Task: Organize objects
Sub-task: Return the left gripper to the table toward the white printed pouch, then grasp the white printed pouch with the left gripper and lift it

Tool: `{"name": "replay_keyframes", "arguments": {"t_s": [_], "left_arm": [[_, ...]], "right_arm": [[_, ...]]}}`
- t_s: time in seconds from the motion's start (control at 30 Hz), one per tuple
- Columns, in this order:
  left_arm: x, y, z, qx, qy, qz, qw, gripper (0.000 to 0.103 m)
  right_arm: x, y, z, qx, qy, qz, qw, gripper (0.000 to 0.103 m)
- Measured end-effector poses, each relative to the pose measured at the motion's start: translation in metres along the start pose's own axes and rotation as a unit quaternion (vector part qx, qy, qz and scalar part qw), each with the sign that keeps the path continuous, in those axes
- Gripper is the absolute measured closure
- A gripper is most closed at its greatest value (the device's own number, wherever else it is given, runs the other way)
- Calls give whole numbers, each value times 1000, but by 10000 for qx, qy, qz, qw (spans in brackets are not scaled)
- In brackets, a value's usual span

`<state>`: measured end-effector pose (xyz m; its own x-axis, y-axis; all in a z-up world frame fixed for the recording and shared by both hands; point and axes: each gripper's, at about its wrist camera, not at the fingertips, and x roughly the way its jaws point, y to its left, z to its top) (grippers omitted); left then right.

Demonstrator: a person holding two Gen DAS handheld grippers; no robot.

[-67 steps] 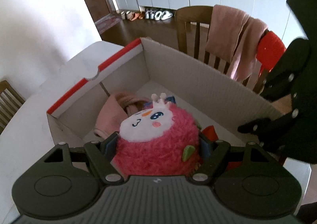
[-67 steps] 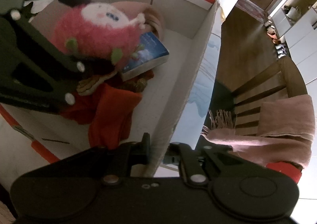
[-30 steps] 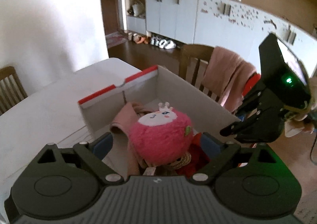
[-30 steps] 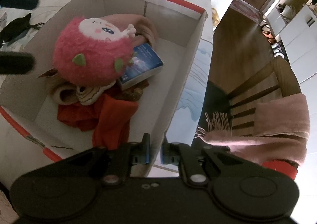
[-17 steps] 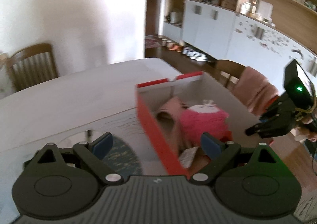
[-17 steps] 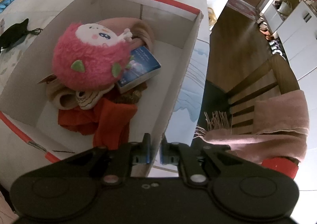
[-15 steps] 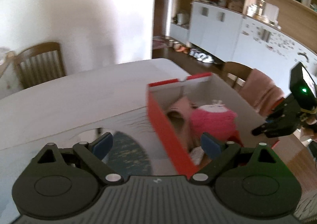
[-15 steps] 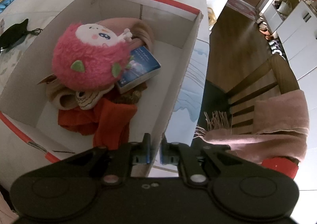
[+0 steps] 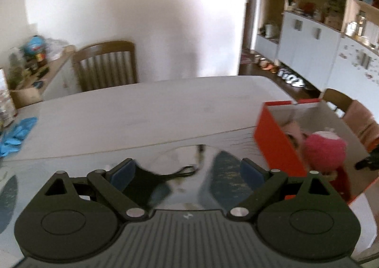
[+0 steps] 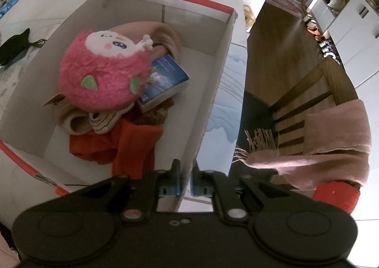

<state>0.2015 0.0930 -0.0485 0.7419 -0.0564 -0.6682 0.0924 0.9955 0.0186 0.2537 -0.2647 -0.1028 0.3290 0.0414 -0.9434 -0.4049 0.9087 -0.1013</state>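
1. Cardboard is clamped between the closed jaws of the right hand-held gripper (image 10: 186, 181): the near right wall of the one box (image 10: 213, 92) is pinched, in all likelihood so the box is steadied while it is filled.
2. One pink plush toy (image 10: 104, 76) is seen resting on top of the pile inside, with one blue book (image 10: 165, 78) wedged beside it on the right and one red cloth (image 10: 132, 145) nearer.
3. Wide open and empty, the left hand-held gripper (image 9: 187, 172) is pointed at one black face mask (image 9: 146, 180) lying on the worktop (image 9: 142, 111), left of the box; it is judged the next item to be collected.
4. One pile of blue gloves (image 9: 16, 130) is left at the far left.
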Motion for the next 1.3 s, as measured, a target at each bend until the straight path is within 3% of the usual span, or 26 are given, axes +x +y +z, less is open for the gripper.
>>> {"name": "replay_keyframes", "arguments": {"t_s": [0.3, 0.43, 0.97, 1.07, 1.3], "left_arm": [[31, 67, 0, -310, 284, 800, 9959, 7], [55, 88, -1, -506, 574, 932, 9927, 7], [118, 107, -19, -574, 1192, 1418, 9810, 8], [124, 107, -23, -600, 1273, 1400, 9801, 20], [124, 106, -33, -662, 1466, 1330, 9780, 61]], "right_arm": [[0, 1, 0, 10, 23, -12, 10000, 97], [0, 1, 0, 27, 37, -20, 10000, 97], [2, 1, 2, 86, 89, -84, 9999, 96], [2, 2, 2, 85, 88, -84, 9999, 96], [2, 1, 2, 72, 85, -86, 9999, 96]]}}
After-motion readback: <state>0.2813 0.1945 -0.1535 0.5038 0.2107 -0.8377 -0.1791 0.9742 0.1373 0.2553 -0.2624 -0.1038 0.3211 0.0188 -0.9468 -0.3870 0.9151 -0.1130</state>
